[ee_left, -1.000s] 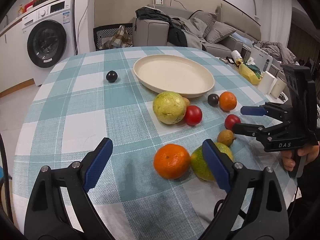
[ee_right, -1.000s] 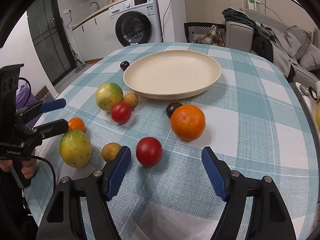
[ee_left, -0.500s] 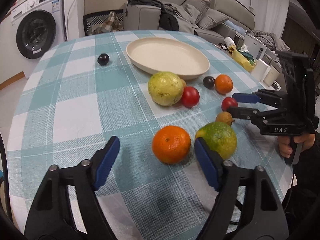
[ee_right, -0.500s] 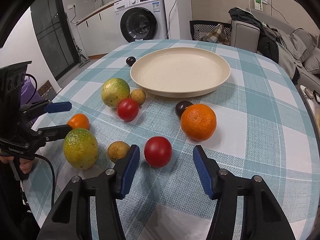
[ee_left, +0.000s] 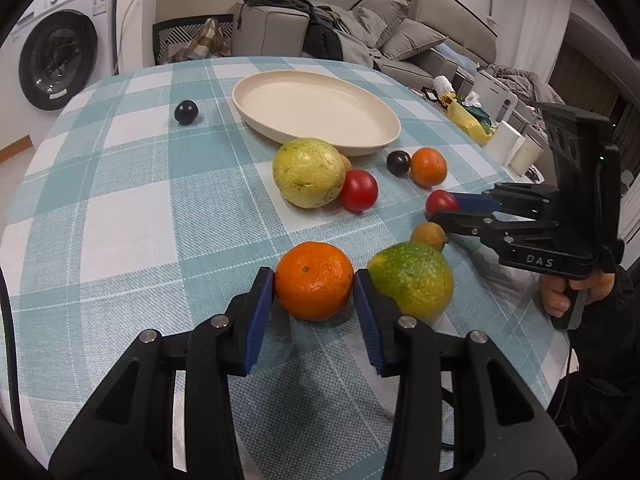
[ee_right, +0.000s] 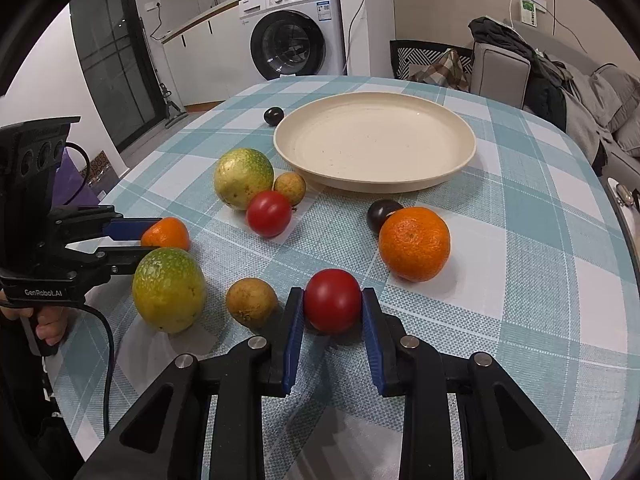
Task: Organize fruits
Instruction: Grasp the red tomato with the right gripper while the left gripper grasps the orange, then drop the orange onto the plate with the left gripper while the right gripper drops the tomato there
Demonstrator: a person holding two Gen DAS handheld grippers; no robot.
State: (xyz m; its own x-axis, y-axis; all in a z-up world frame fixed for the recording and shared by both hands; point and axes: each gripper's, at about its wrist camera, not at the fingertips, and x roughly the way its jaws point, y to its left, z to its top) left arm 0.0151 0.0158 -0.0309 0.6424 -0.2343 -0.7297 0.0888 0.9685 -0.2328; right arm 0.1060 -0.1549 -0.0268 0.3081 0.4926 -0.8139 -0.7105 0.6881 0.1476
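My left gripper [ee_left: 313, 294] is closing on an orange [ee_left: 312, 268] near the table's front edge, and its blue pads press on both sides. A green-yellow fruit [ee_left: 412, 276] lies right against its right finger. My right gripper [ee_right: 332, 298] is closing on a red tomato [ee_right: 332, 308], pads touching both flanks, with a small brown fruit [ee_right: 251, 302] just to its left. Both fruits rest on the checked tablecloth. The cream plate [ee_right: 376, 184] stands bare further back. In the right wrist view the left gripper [ee_right: 154, 238] shows with the orange [ee_right: 170, 232] between its fingers.
Loose on the cloth are a second green-yellow fruit [ee_right: 244, 178], a second tomato [ee_right: 268, 213], a larger orange [ee_right: 414, 243], two dark plums [ee_right: 382, 214] [ee_right: 273, 115] and another small brown fruit [ee_right: 289, 188]. A washing machine [ee_right: 294, 46] and sofa [ee_left: 400, 36] stand beyond the table.
Both grippers went from wide open to shut around fruit: the left on the orange, the right on the red tomato. Each has tipped slightly closer to its fruit.
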